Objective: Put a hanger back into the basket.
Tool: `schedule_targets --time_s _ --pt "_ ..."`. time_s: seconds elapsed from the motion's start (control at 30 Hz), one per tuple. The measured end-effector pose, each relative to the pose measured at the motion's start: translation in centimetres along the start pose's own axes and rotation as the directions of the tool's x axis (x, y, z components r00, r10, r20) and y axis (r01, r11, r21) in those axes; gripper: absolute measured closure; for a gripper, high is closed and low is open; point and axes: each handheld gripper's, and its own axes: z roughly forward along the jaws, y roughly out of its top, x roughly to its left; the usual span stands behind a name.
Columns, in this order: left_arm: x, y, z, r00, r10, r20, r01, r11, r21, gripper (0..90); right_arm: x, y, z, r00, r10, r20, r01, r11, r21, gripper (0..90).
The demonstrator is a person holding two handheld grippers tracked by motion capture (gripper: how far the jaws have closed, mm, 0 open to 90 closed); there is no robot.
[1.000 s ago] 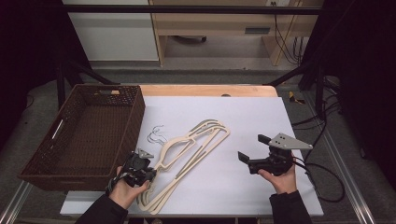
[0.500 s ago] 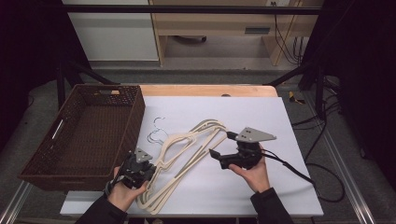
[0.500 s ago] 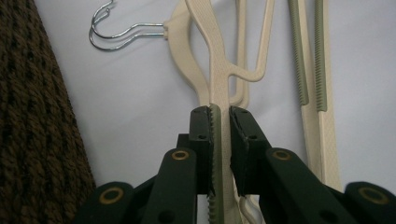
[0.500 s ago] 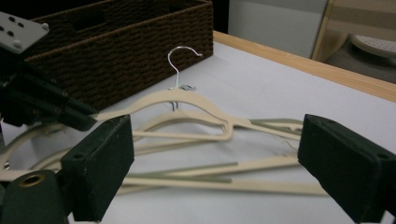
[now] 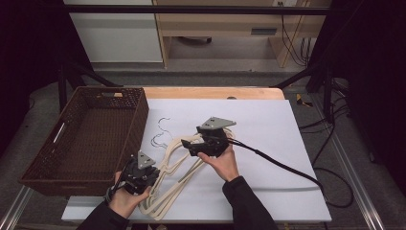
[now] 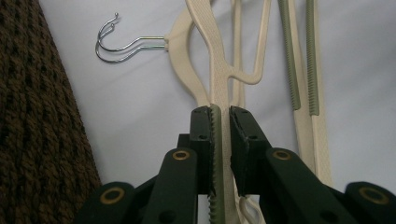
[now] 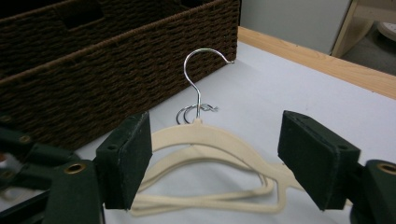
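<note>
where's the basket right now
In the high view the brown basket sits at the table's left edge, just left of the hangers and beyond the left tool.

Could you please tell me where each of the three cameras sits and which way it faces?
High view: above the person's side, looking forward and down on the table; both hands and forearms show.
Left gripper view: on the left gripper, looking along its jaws shut on a hanger.
Right gripper view: on the right gripper, facing the basket; open jaws show.
All three share hangers and basket.
</note>
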Motion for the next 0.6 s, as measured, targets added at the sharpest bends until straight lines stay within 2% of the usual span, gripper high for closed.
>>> schedule_targets --time_s 0.1,0.17,0.27,0.3,0.4,0.5,0.6 --pt "-0.1 0.0 -0.2 1.0 0.004 -0.001 -0.004 1.0 -0.007 79.7 0.1 0.4 1.7 1.0 0.002 0.009 -0.002 1.0 0.016 31.8" --pt "-0.1 0.1 -0.3 1.0 0.007 -0.002 -0.007 1.0 -0.007 79.7 0.0 0.6 2.7 0.9998 0.005 -0.02 -0.005 1.0 0.026 37.4" --pt "-0.1 0.1 -0.4 0.9996 0.021 -0.017 -0.021 0.9997 -0.016 79.7 0.0 0.7 4.0 0.9993 0.015 -0.035 -0.014 0.999 0.038 42.2" --pt "-0.1 0.1 -0.4 0.9999 0.012 -0.008 -0.012 0.9999 -0.012 79.7 0.0 0.8 4.3 0.9987 0.022 -0.047 -0.02 0.999 0.043 43.5" --pt "-0.3 0.1 -0.5 0.9999 0.013 -0.003 -0.013 0.9998 -0.014 79.7 0.3 0.9 5.3 0.9993 -0.006 -0.038 0.009 0.996 0.087 47.8" --pt "-0.3 0.1 -0.6 0.9995 0.025 -0.016 -0.026 0.9994 -0.024 79.8 0.4 0.9 6.1 0.9992 -0.007 -0.04 0.011 0.995 0.094 54.2" --pt "-0.5 0.1 -0.7 0.9998 0.018 0.001 -0.018 0.9996 -0.02 79.8 0.4 0.9 6.8 0.9992 -0.011 -0.038 0.015 0.994 0.104 60.7"
